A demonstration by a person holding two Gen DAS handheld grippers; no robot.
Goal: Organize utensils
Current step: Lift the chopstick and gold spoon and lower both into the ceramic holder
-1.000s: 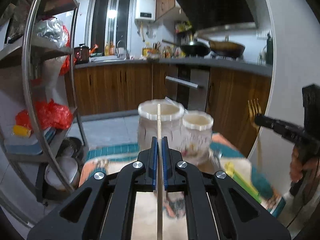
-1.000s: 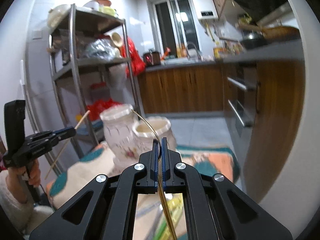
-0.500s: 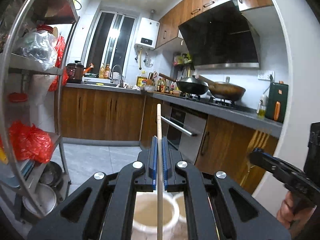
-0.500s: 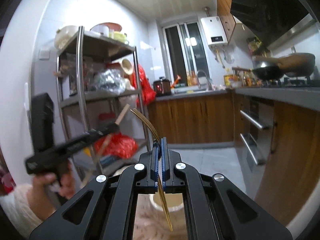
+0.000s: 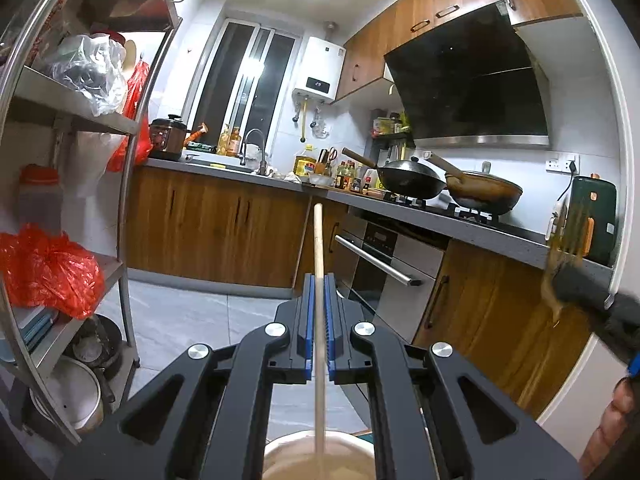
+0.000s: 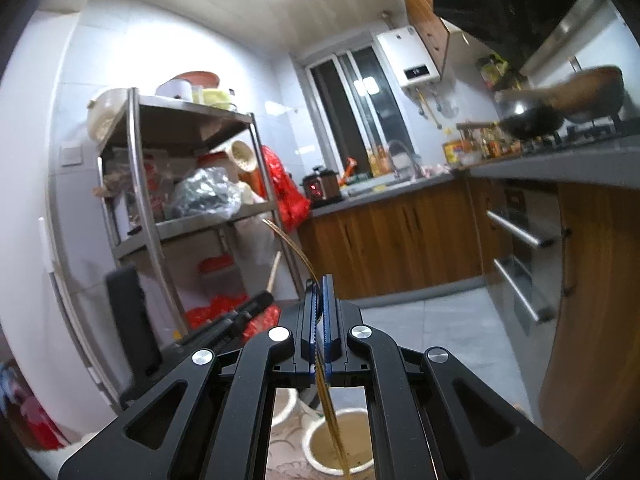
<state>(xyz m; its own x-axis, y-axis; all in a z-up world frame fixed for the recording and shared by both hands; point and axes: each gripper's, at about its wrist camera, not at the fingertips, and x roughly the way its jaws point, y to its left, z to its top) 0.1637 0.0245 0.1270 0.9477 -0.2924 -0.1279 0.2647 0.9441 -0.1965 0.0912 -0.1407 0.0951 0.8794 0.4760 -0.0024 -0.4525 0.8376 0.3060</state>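
Observation:
My left gripper (image 5: pixel 318 280) is shut on a wooden chopstick (image 5: pixel 318 240) held upright, its lower end inside the mouth of a white holder jar (image 5: pixel 288 456) below. My right gripper (image 6: pixel 319 284) is shut on a gold fork (image 6: pixel 292 246); the handle points down into a second white jar (image 6: pixel 340 444), beside another jar (image 6: pixel 284 404). The right gripper with the fork (image 5: pixel 568 240) shows blurred at the right edge of the left wrist view. The left gripper with its chopstick (image 6: pixel 274 270) shows at the left of the right wrist view.
A steel shelf rack (image 5: pixel 128 208) with red bags (image 5: pixel 48 268) stands at left. Wooden kitchen cabinets (image 5: pixel 224 228), an oven (image 5: pixel 384 276) and a counter with woks (image 5: pixel 412 180) run along the far and right sides. Tiled floor (image 5: pixel 192 316) lies beyond.
Both grippers have tipped upward and moved over the jars, which have slid to the bottom of the views. The chopstick and the fork now point down into the jar mouths.

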